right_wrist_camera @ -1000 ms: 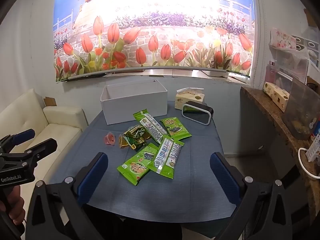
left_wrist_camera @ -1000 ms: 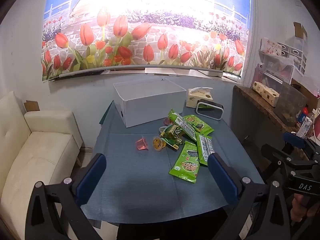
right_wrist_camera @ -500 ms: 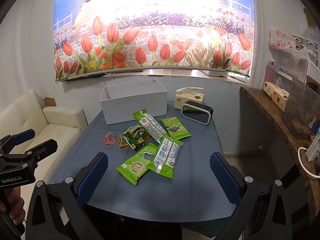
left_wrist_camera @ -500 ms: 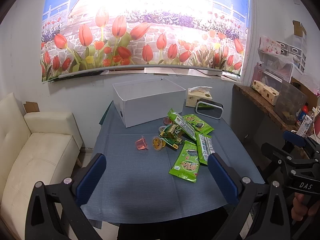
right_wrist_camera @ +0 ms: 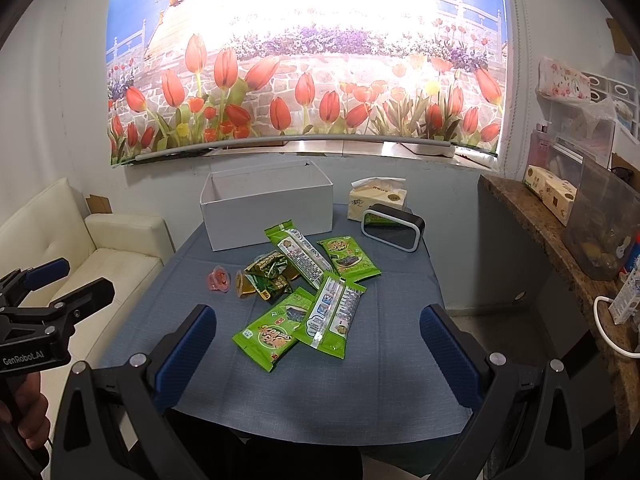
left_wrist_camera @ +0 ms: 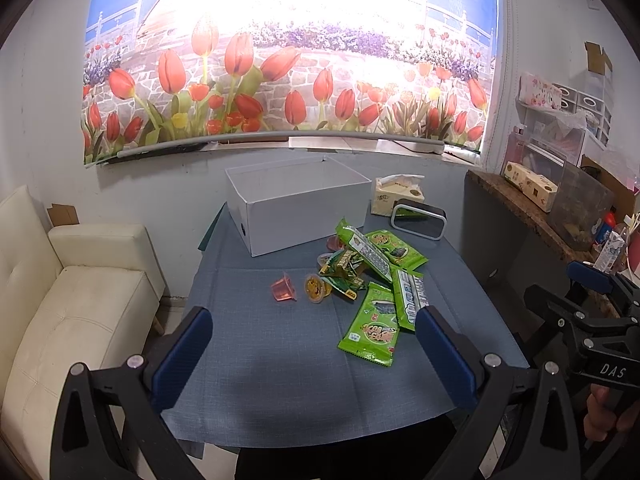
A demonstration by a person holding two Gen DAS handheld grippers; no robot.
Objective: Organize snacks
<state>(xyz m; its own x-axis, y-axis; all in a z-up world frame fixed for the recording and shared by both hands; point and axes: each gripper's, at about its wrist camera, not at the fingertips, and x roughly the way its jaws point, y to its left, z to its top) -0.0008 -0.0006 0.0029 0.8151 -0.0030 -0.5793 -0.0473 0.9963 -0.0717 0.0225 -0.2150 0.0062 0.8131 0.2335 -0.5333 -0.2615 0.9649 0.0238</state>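
Two blue-padded fingers of the left gripper (left_wrist_camera: 313, 354) stand spread wide over the table (left_wrist_camera: 280, 380) near its front edge, grasping nothing, with the green snack packets (left_wrist_camera: 370, 330) piled mid-surface toward the right edge, before the white box (left_wrist_camera: 298, 212) at the back edge. From the right wrist, the right gripper (right_wrist_camera: 316, 356) hangs equally agape and empty over the front edge, the pile just beyond it, a pink jelly cup (right_wrist_camera: 218, 280) at its left.

Left claw (left_wrist_camera: 312, 354) spread wide above table (left_wrist_camera: 280, 360), green snack packets (left_wrist_camera: 370, 330) piled beside white box (left_wrist_camera: 298, 204), possibly empty.
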